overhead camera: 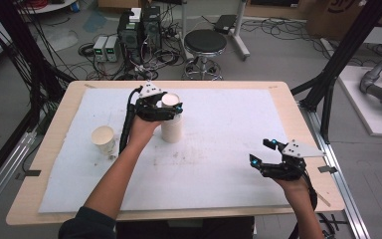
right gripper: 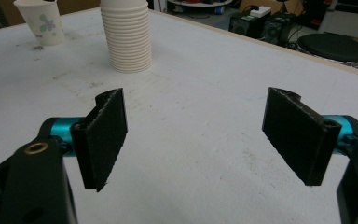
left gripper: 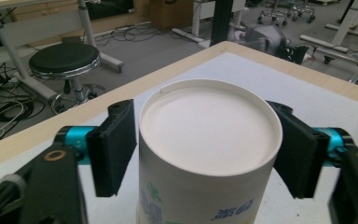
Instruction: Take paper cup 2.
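A stack of white paper cups [overhead camera: 171, 127] stands upside down on the white mat [overhead camera: 219, 149], left of centre. My left gripper [overhead camera: 171, 105] reaches the stack's top from the left. In the left gripper view its two black pads [left gripper: 116, 149] press on either side of the top cup [left gripper: 209, 140], whose base faces up. A single cup with a flower print [overhead camera: 103, 139] stands upright to the stack's left. My right gripper [overhead camera: 260, 152] hovers over the mat at the near right, open, with bare mat between its pads [right gripper: 105, 135]. From there the stack [right gripper: 126, 37] and single cup [right gripper: 39, 21] lie far ahead.
The mat covers most of a wooden table [overhead camera: 54, 134]. Behind the far edge stand a black stool [overhead camera: 205, 42] and electronics boxes with cables [overhead camera: 139, 30]. Black frame posts [overhead camera: 338, 64] rise at the right of the table.
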The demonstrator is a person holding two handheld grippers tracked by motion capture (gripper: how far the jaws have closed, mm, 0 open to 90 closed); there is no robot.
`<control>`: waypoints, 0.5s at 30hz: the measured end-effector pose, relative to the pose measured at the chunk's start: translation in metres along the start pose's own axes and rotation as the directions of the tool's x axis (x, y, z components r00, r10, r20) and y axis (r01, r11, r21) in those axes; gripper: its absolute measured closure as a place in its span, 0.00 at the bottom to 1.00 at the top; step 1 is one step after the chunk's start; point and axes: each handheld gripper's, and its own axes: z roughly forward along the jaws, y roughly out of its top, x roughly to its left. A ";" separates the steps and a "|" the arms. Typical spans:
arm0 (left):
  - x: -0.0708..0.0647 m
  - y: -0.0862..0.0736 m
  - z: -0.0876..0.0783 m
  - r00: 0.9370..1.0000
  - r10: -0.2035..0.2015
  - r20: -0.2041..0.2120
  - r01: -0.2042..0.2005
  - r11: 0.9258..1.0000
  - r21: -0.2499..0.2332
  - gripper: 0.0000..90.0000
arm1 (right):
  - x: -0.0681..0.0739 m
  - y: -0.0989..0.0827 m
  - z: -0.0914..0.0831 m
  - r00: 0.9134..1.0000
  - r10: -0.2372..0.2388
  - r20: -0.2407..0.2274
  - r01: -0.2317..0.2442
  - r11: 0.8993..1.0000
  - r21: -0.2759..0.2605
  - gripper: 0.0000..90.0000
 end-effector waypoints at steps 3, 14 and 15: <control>0.000 0.000 0.000 1.000 0.004 0.011 -0.004 1.000 -0.002 0.37 | 0.000 0.000 0.000 1.000 -0.001 0.000 0.001 1.000 0.000 0.25; -0.001 0.009 -0.005 1.000 0.006 0.010 -0.006 1.000 -0.025 0.37 | 0.000 0.000 0.001 1.000 -0.002 -0.004 0.002 1.000 0.003 0.25; -0.001 0.011 -0.006 1.000 0.006 0.009 -0.005 0.999 -0.032 0.37 | 0.000 0.000 0.001 1.000 -0.002 -0.005 0.002 1.000 0.003 0.25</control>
